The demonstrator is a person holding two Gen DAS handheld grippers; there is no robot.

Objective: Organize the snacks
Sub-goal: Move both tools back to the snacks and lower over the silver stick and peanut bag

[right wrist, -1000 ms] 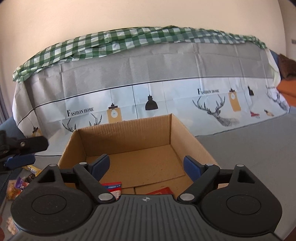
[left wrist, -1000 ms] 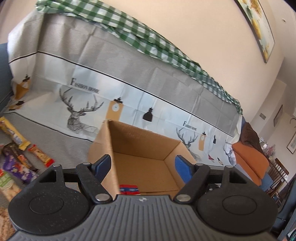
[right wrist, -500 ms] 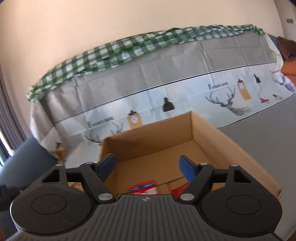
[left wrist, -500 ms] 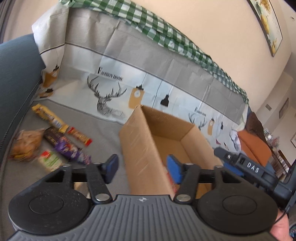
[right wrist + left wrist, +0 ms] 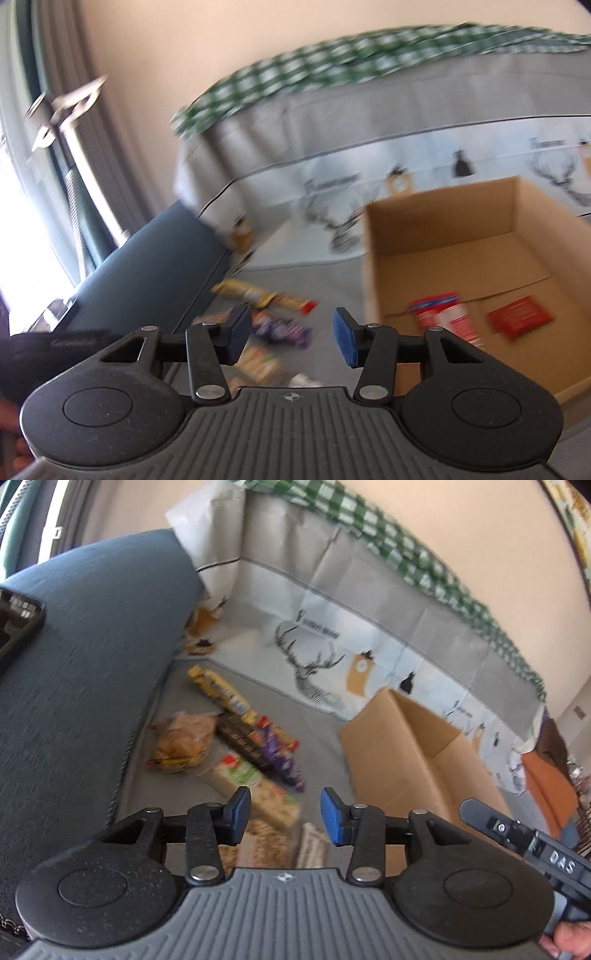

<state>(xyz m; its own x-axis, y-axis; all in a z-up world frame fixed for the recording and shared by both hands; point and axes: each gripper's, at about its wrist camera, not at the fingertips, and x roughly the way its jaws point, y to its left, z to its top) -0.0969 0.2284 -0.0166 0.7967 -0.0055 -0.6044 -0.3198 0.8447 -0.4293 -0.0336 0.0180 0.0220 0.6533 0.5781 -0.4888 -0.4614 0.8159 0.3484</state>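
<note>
Both hand-held grippers, left (image 5: 284,814) and right (image 5: 292,334), jaws just narrowing yet apart and empty, face the snack pile (image 5: 236,746) left of the cardboard box (image 5: 480,266); next, clamp one packet.

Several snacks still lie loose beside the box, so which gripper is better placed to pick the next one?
Left, probably: the left gripper hangs empty right over the snack pile, nearer than the right gripper.

To my left lies a cluster of snack packets (image 5: 255,746) on the sofa seat (image 5: 317,723), hard by the armrest (image 5: 85,657). The cardboard box (image 5: 402,753) sits to their right, with two packets (image 5: 480,317) in it. Behind everything, the draped cover (image 5: 369,627) hangs down the backrest.
</note>
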